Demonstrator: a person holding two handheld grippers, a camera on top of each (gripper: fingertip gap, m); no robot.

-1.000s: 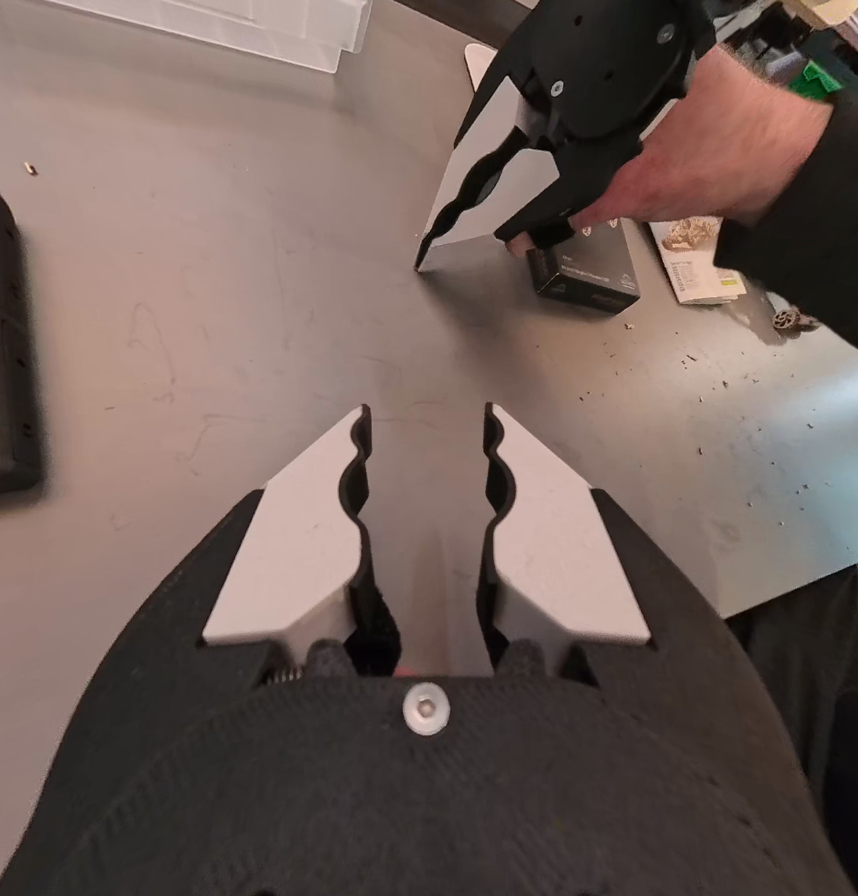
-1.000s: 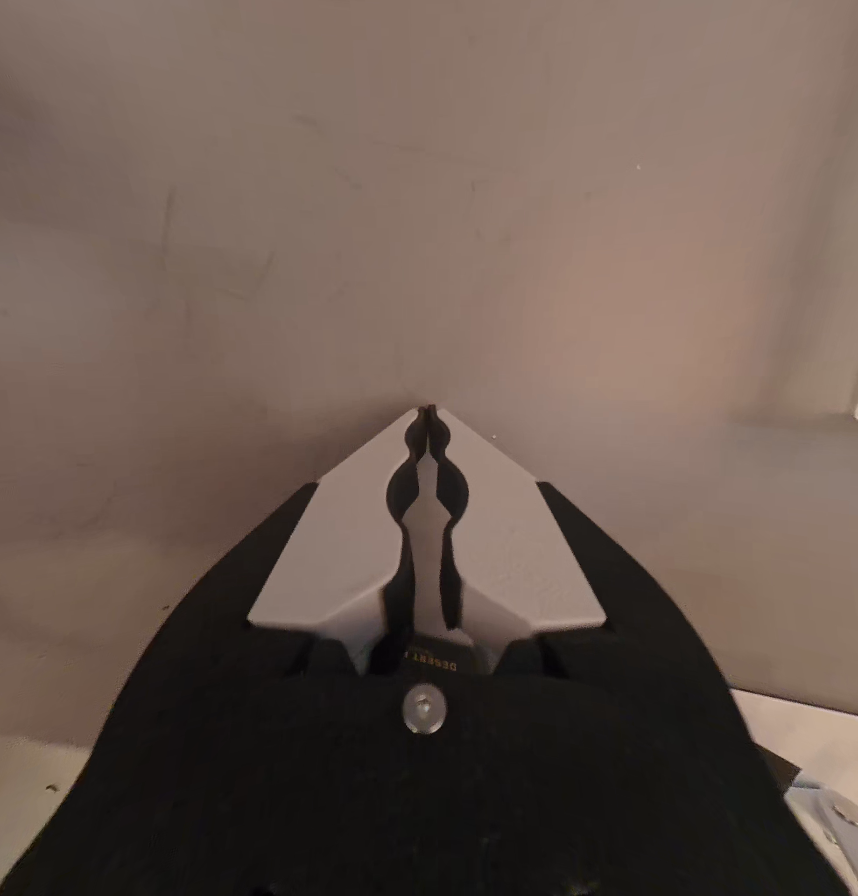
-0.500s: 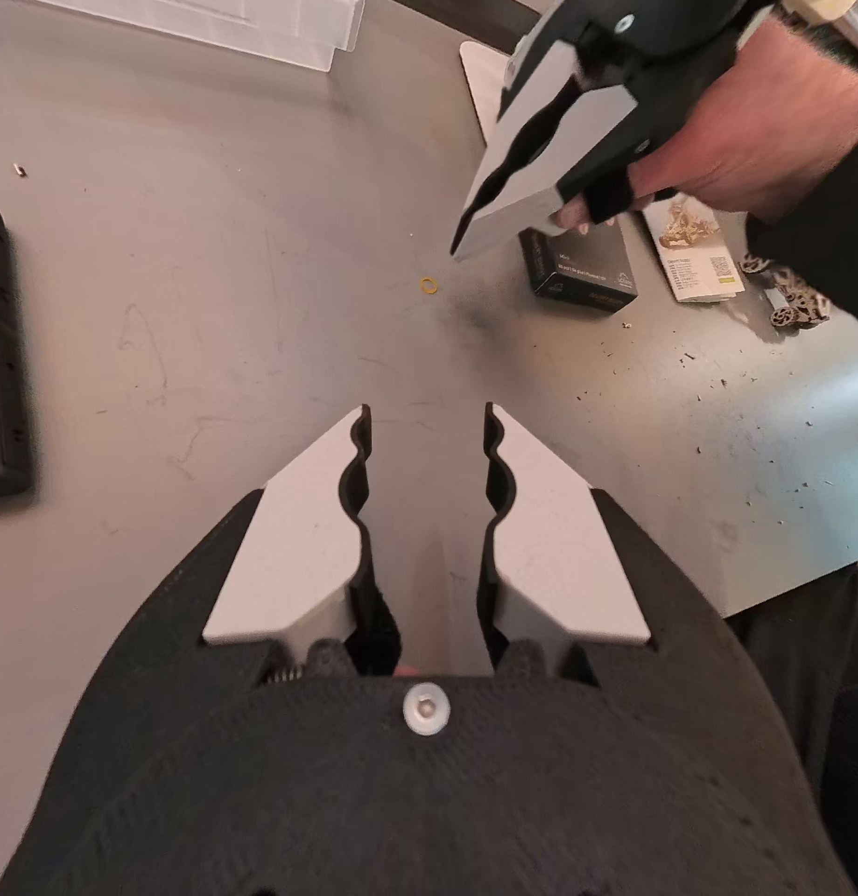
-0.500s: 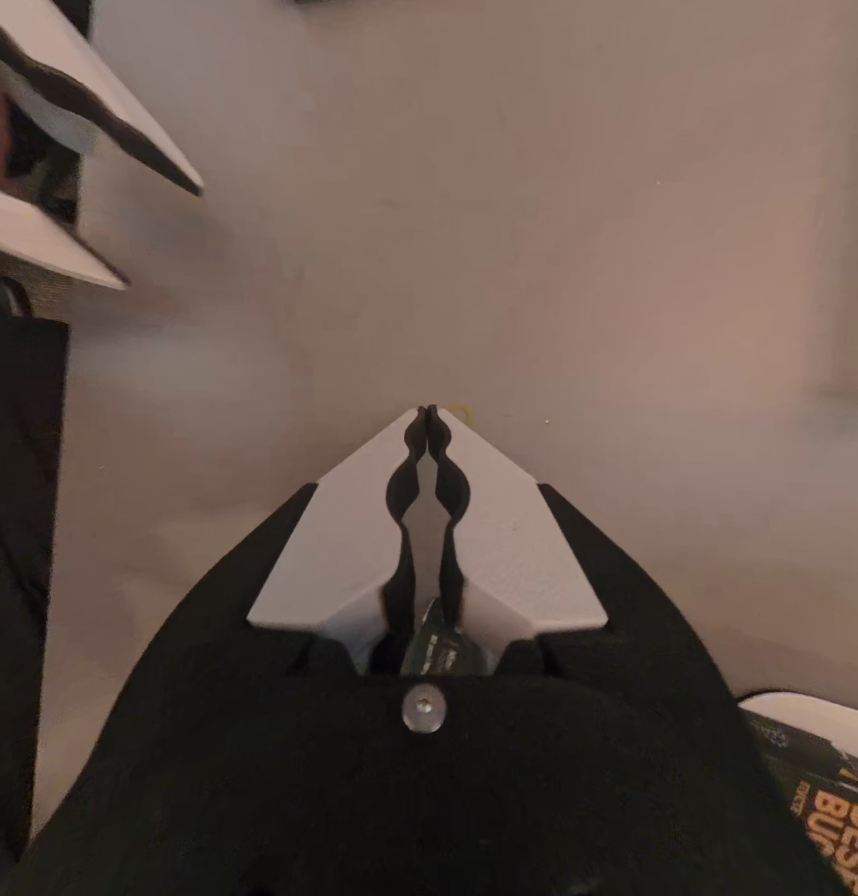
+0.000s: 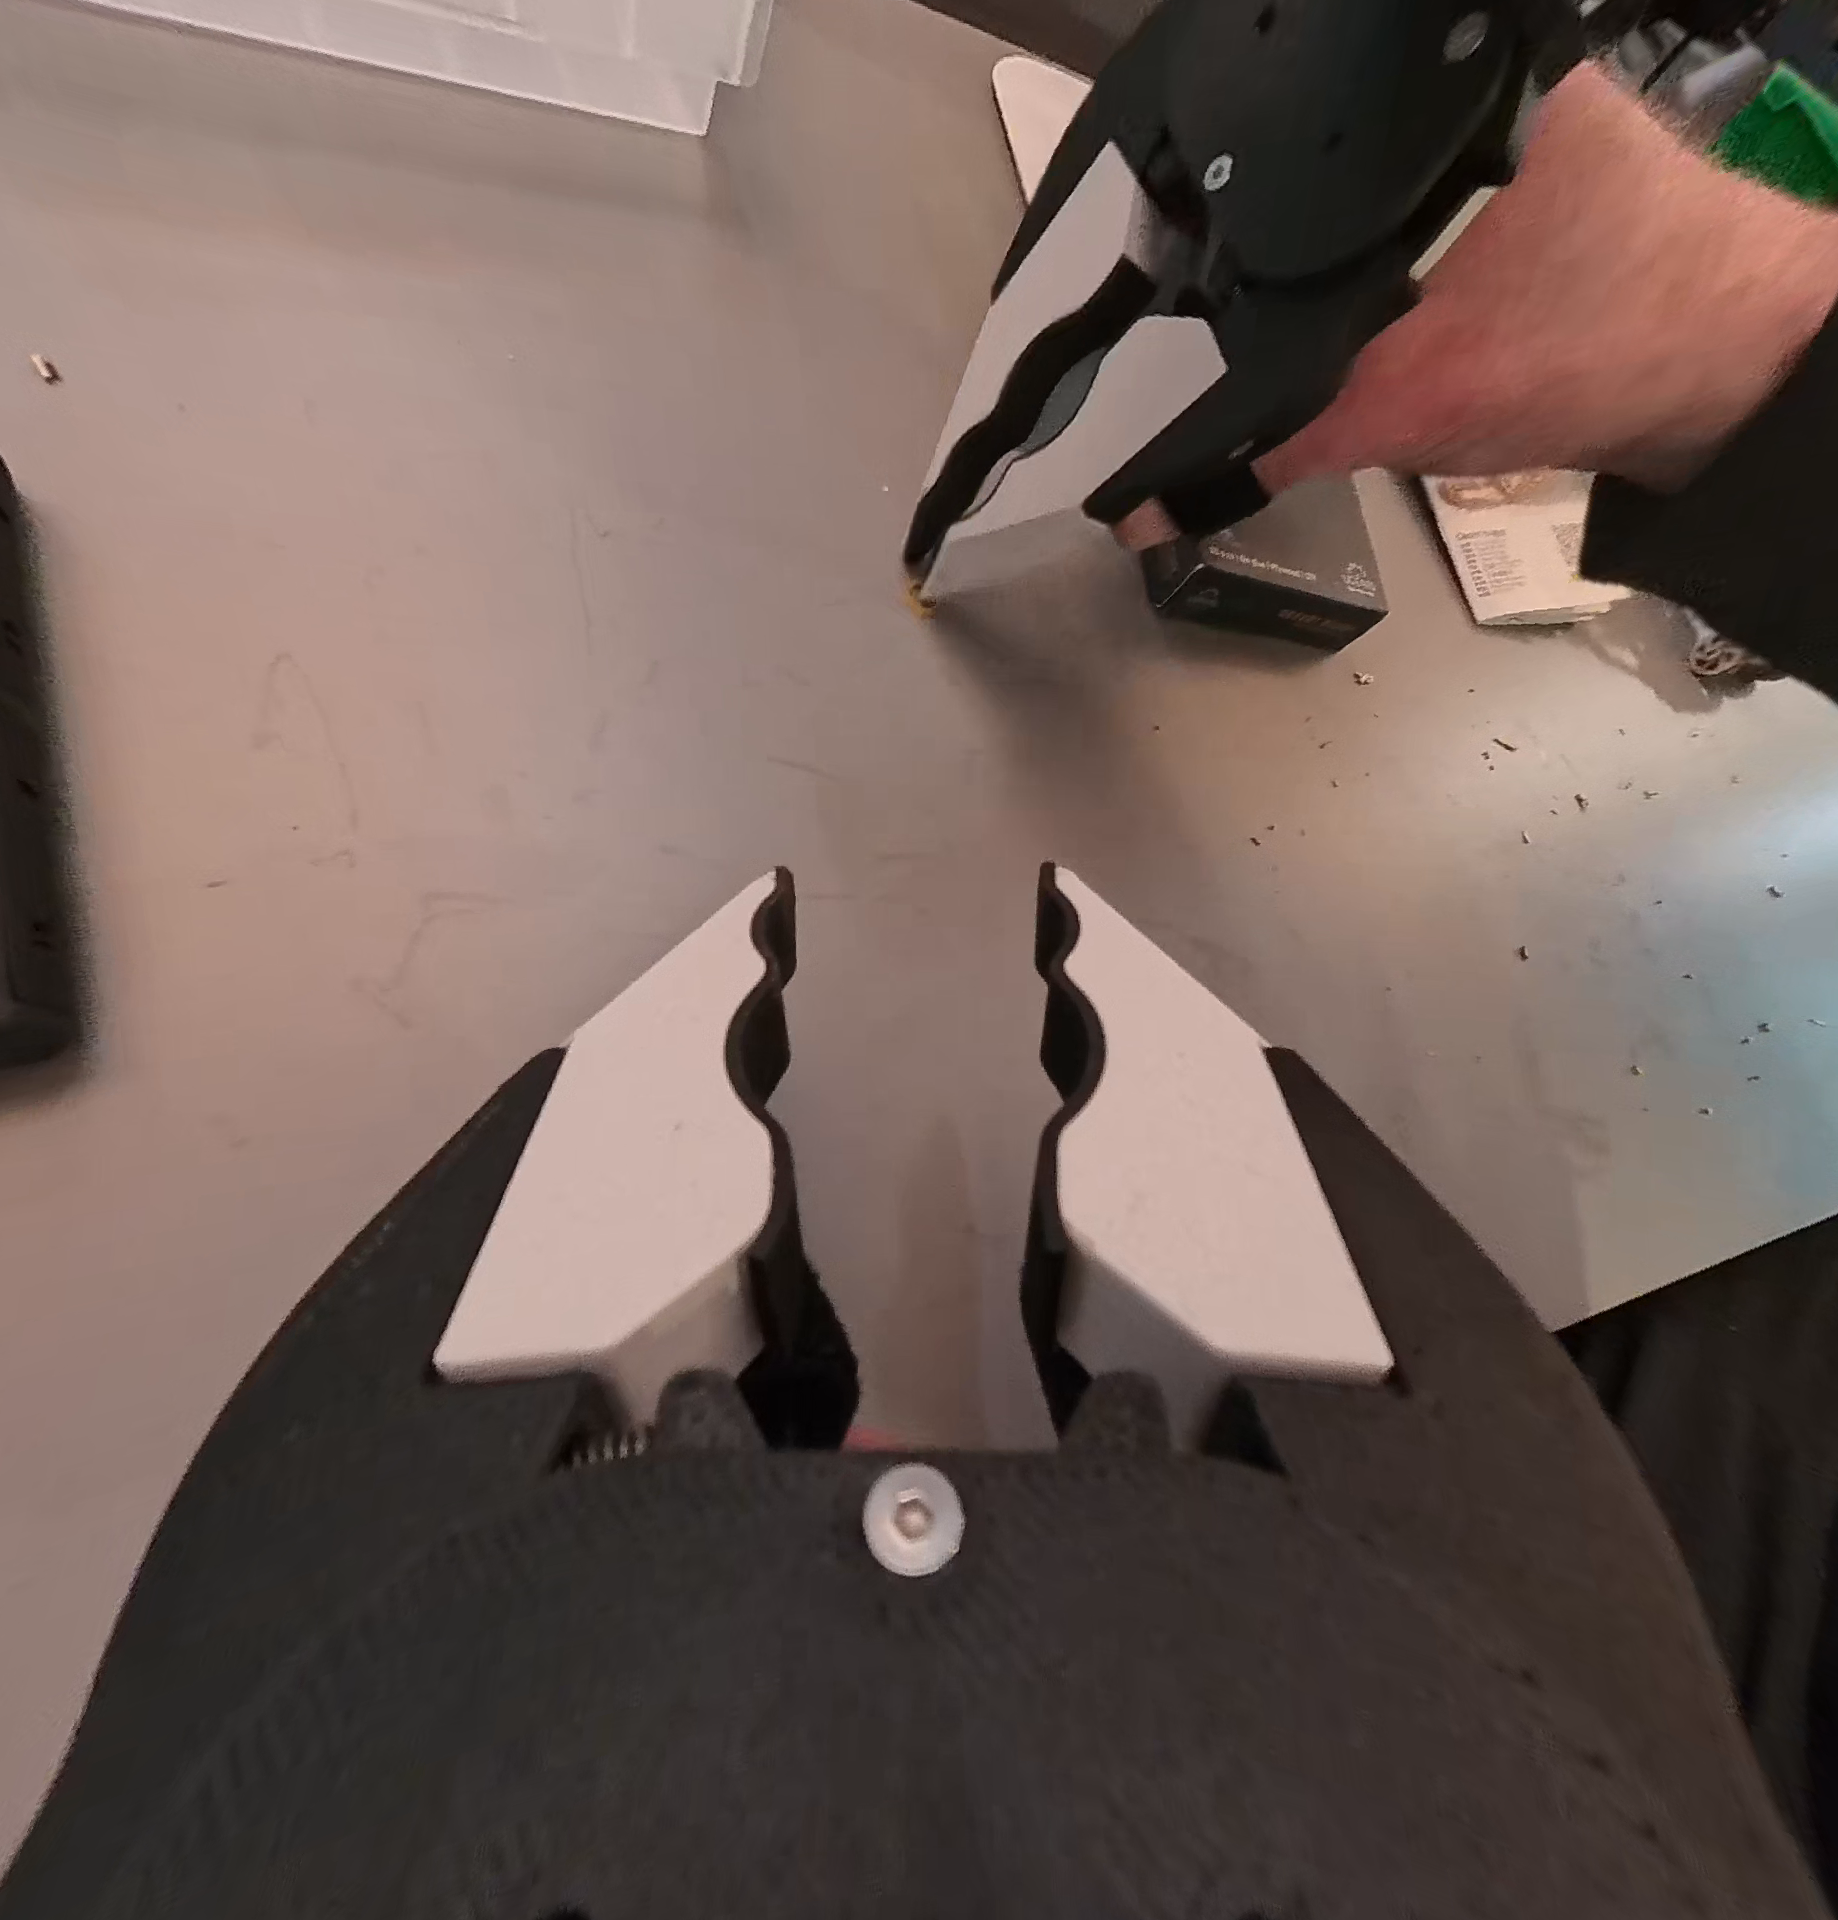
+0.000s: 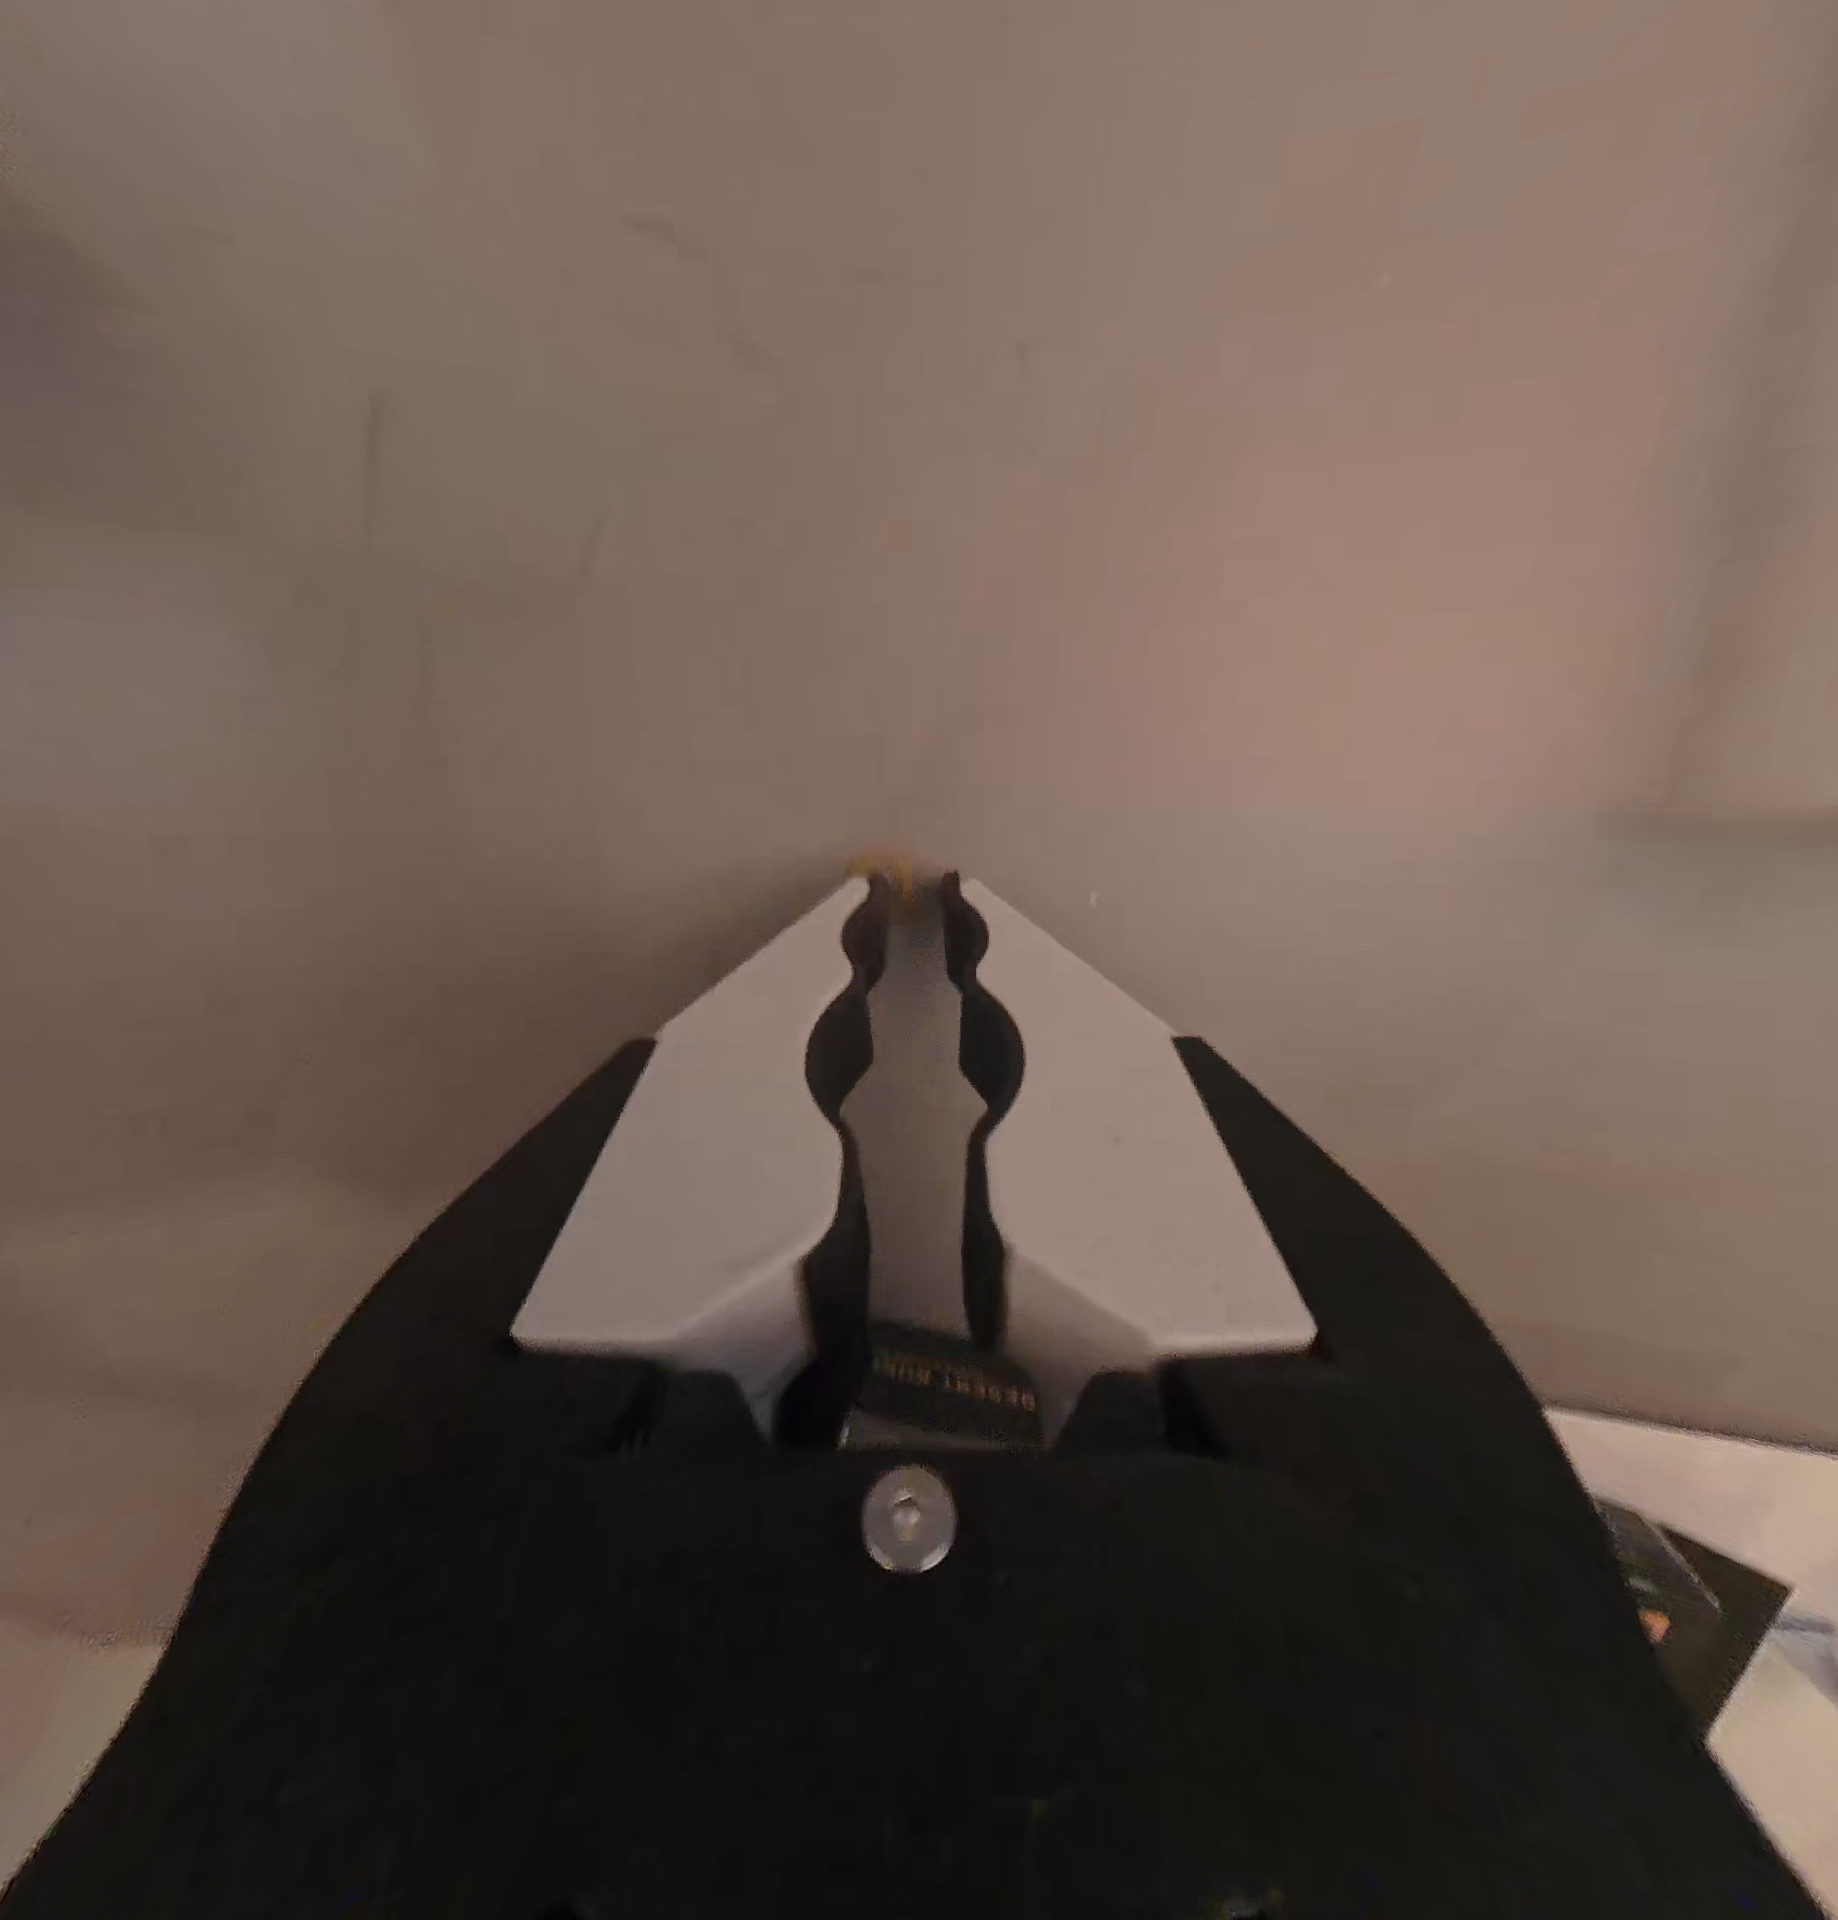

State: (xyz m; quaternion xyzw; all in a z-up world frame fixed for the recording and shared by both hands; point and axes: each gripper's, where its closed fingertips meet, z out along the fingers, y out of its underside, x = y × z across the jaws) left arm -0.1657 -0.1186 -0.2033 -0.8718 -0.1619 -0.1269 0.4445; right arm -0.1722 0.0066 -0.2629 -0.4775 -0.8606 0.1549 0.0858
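While left gripper (image 5: 913, 883) gapes, right gripper (image 6: 910, 878), slightly parted, half-hides yellow ring (image 6: 887, 864).

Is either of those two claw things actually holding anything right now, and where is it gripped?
Nothing is held. The left gripper is open over bare table. The right gripper, slightly open, has its tips down at a small yellow ring, not closed on it.

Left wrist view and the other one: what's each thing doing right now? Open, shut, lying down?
Left tongs: open, empty, above the grey table.
Right tongs: slightly open, tips down at the small yellow ring.
Small yellow ring: flat on the table, not gripped.
Black box: closed, lying flat.
Printed leaflet: lying flat beside the box.
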